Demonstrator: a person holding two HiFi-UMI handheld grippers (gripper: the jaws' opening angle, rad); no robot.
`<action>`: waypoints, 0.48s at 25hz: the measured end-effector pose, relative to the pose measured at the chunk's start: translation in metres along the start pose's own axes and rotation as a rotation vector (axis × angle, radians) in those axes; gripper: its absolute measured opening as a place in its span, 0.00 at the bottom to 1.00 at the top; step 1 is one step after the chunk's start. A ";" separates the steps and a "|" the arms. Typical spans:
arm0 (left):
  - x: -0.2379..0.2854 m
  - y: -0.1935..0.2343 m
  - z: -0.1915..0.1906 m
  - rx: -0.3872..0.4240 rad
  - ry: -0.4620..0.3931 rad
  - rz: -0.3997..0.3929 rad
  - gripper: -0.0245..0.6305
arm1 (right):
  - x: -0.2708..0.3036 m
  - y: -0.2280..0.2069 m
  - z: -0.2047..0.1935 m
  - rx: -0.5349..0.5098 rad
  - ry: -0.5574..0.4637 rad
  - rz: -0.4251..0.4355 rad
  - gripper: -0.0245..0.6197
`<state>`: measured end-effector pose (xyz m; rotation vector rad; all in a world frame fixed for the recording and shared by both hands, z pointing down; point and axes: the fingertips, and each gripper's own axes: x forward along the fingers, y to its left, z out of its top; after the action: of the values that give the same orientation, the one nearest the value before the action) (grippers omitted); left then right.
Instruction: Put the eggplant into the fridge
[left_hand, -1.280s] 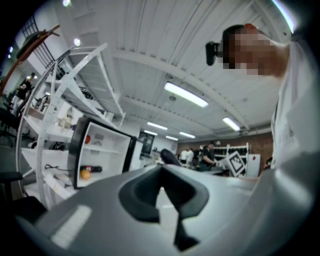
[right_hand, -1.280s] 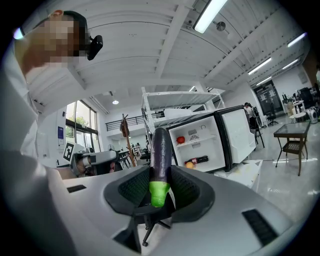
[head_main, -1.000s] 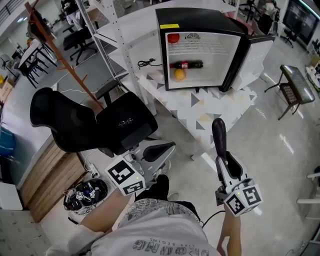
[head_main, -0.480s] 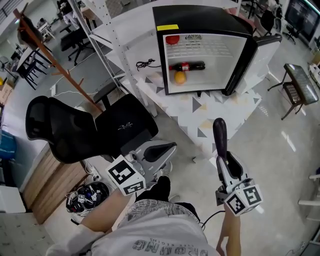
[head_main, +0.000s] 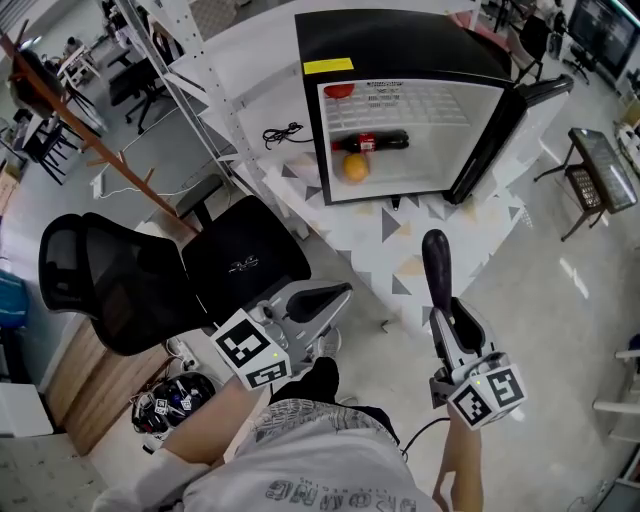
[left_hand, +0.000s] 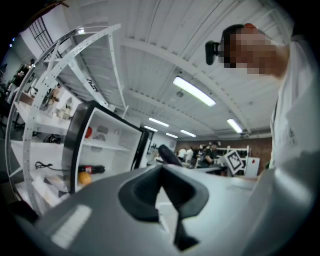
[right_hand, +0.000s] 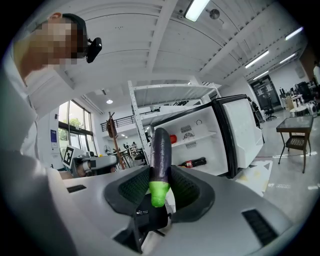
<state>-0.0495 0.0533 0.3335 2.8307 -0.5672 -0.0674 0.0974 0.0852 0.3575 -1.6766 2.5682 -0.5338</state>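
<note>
Your right tongs (head_main: 447, 318) (right_hand: 161, 192) are clenched on the eggplant (head_main: 436, 265) (right_hand: 161, 150). The pads press it from both sides near its green stem end. The purple body sticks out past the tips and points toward the fridge (head_main: 400, 45) (right_hand: 200, 135), and the eggplant is well apart from it, out over the floor.

Your left tongs (head_main: 318, 297) (left_hand: 161, 172) are closed with the tips together and nothing between them. They sit just beside the black office chair (head_main: 240, 262).

The fridge stands on the white tabletop (head_main: 430, 235) with its door (head_main: 520, 125) swung open to the right. Inside, a red fruit (head_main: 340, 90) lies on the upper shelf. Below it are a cola bottle (head_main: 378, 142) lying on its side and an orange (head_main: 355, 168) just beside it.
</note>
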 end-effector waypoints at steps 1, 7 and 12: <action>0.003 0.005 0.001 -0.003 0.001 -0.003 0.05 | 0.005 -0.002 0.002 0.000 0.001 -0.004 0.23; 0.021 0.041 0.011 -0.025 0.010 -0.024 0.05 | 0.037 -0.017 0.015 0.001 0.016 -0.034 0.23; 0.037 0.071 0.014 -0.037 0.016 -0.048 0.05 | 0.064 -0.034 0.018 0.005 0.020 -0.067 0.23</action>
<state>-0.0432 -0.0278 0.3384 2.8068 -0.4900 -0.0628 0.1042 0.0110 0.3606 -1.7704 2.5296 -0.5637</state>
